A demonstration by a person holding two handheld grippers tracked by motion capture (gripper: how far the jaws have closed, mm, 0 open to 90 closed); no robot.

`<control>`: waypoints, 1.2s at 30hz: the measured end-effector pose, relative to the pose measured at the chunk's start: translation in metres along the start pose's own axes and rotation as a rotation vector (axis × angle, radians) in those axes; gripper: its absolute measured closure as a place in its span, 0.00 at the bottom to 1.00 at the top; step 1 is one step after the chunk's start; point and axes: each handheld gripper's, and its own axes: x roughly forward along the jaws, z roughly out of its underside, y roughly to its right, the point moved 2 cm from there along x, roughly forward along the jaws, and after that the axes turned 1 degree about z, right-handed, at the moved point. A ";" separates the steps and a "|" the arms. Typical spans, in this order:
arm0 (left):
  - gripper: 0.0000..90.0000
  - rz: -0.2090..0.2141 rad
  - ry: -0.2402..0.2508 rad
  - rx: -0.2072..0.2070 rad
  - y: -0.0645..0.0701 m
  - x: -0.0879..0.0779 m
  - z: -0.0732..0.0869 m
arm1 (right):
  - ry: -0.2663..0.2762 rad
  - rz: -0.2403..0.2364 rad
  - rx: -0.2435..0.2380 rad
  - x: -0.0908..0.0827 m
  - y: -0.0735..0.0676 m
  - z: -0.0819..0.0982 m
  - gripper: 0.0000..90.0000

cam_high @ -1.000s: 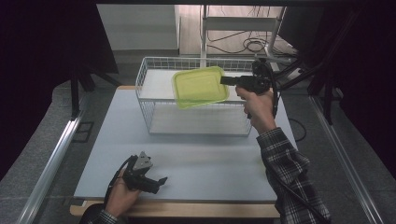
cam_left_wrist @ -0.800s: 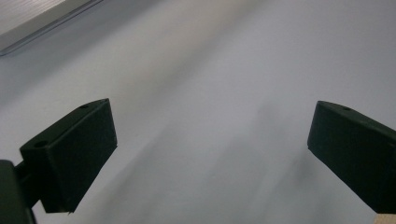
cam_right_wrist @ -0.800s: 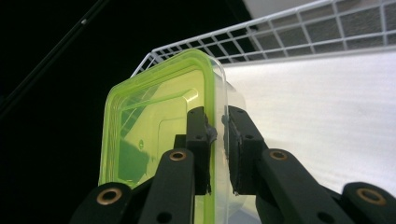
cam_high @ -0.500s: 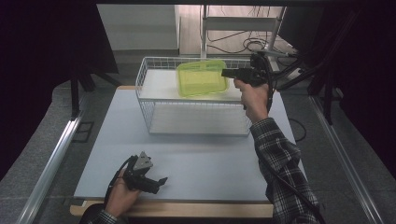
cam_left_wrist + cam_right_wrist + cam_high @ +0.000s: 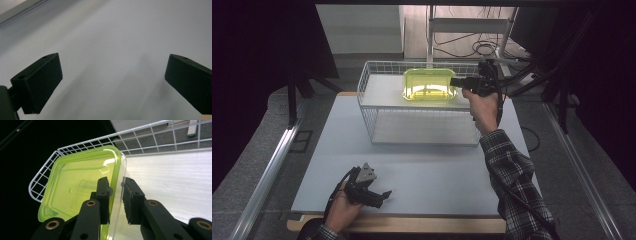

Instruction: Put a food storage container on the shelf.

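Light is falling from above onto the pale table [image 5: 412, 185], leaving the room at the left and right edges of the high view almost black. The green tub [image 5: 428, 85] is glowing and throwing small white glare spots along its rim in the right gripper view. The left gripper view is looking soft and hazy, with faint blurred shadows streaking the table.

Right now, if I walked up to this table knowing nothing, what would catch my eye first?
The bright yellow-green plastic container stands out at once, sitting in the white wire basket at the far side of the table. The right gripper has the container's wall between its jaws, which have just been opening and show a gap on one side. Near the front edge, the left gripper lies wide open on the pale grey table.
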 end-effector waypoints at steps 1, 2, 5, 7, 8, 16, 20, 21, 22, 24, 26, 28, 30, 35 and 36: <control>0.01 0.000 -0.001 -0.001 0.000 0.000 0.000 | -0.001 0.003 -0.001 0.001 0.001 0.000 0.82; 0.01 0.000 -0.003 0.000 0.000 0.000 0.000 | -0.002 0.014 -0.006 0.002 0.002 0.000 0.81; 0.01 0.004 -0.006 0.002 0.000 0.001 0.000 | -0.003 0.033 -0.022 0.003 0.001 0.000 0.79; 0.01 0.004 -0.006 0.003 0.000 0.001 0.000 | -0.007 0.058 -0.038 0.004 0.001 0.000 0.77; 0.01 0.005 -0.006 0.004 0.000 0.001 0.000 | -0.012 0.065 -0.044 0.005 0.001 0.001 0.76; 0.01 0.010 0.005 -0.002 0.000 0.000 0.000 | -0.006 0.096 -0.095 0.006 0.002 0.000 0.58; 0.01 0.011 0.007 -0.001 0.000 0.000 0.000 | -0.007 0.083 -0.122 0.002 0.001 -0.001 0.46; 0.01 0.011 0.008 -0.001 0.000 0.000 0.000 | -0.007 0.078 -0.126 0.001 0.001 0.000 0.42; 0.01 0.010 0.010 0.000 0.000 0.000 0.000 | -0.007 0.070 -0.135 -0.001 0.001 0.000 0.38; 0.01 0.011 0.012 -0.002 0.000 -0.001 0.000 | 0.000 0.067 -0.155 -0.003 0.000 0.002 0.34; 0.01 0.009 0.015 0.000 0.000 -0.001 -0.001 | -0.003 0.069 -0.167 -0.004 0.000 0.003 0.32; 0.01 0.010 0.016 0.000 0.000 -0.001 -0.001 | -0.002 0.065 -0.187 -0.007 0.000 0.005 0.28; 0.01 0.010 0.017 -0.002 0.000 -0.001 -0.001 | 0.000 0.059 -0.216 -0.011 -0.001 0.008 0.24; 0.01 0.012 0.023 -0.009 -0.001 -0.002 -0.001 | 0.006 0.055 -0.266 -0.018 -0.004 0.012 0.19; 0.01 0.013 0.025 -0.012 -0.001 -0.002 -0.001 | 0.007 0.053 -0.275 -0.020 -0.005 0.012 0.18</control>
